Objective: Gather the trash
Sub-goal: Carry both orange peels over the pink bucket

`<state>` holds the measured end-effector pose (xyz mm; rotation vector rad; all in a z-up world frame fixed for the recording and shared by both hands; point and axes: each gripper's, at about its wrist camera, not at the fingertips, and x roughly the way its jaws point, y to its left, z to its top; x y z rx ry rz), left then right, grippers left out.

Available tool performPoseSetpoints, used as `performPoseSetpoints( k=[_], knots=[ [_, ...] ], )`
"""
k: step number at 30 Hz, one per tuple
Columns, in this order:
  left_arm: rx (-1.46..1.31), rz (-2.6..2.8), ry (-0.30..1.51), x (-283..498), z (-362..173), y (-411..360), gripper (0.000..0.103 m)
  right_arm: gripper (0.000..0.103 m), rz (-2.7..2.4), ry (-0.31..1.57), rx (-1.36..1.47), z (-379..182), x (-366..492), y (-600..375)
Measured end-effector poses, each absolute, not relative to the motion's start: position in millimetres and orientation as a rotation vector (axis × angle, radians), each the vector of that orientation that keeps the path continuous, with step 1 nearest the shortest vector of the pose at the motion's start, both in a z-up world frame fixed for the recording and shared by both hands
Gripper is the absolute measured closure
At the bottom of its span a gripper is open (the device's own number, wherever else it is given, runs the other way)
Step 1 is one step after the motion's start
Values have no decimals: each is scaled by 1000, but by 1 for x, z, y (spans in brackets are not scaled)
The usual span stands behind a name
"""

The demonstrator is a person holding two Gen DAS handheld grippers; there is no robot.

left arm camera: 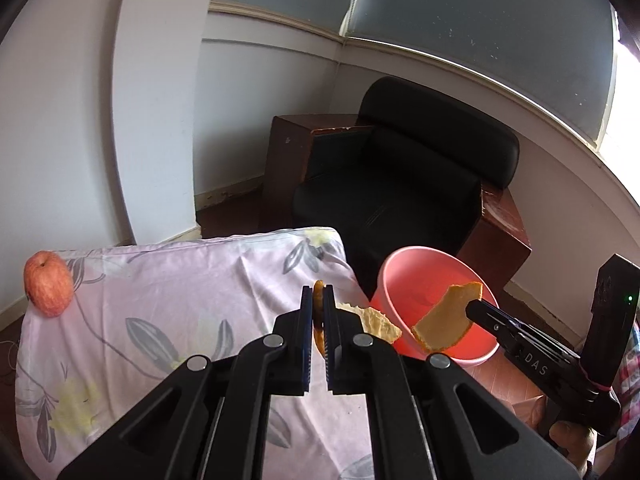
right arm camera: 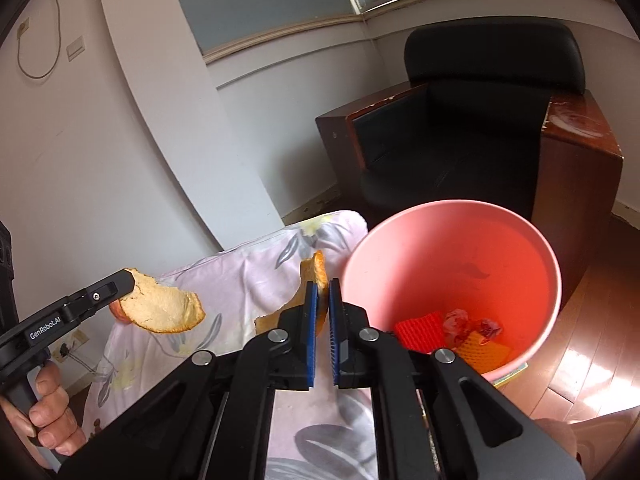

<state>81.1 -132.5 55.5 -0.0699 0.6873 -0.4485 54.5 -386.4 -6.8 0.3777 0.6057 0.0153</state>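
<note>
Orange peel (left arm camera: 444, 320) and peel strip (left arm camera: 319, 312), pith pale, each pinched in jaws.

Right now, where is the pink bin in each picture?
Left wrist view: the pink bin sits right of centre, behind the peel in the right gripper.
Right wrist view: it fills the right-centre, trash in its bottom.
Shared landmark: the black armchair behind it.

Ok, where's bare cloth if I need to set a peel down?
The floral cloth is bare from the apple across to the left gripper. Its right corner is crowded: the left peel, right peel and right gripper hang there, beside the pink bin.
</note>
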Motion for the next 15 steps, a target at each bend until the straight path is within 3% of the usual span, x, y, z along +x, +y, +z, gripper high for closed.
performPoseSetpoints(
  k=[15],
  knots=[
    [81,-580,757,91,25,-261,99,97,-155,651,380,-44,47,-458]
  ],
)
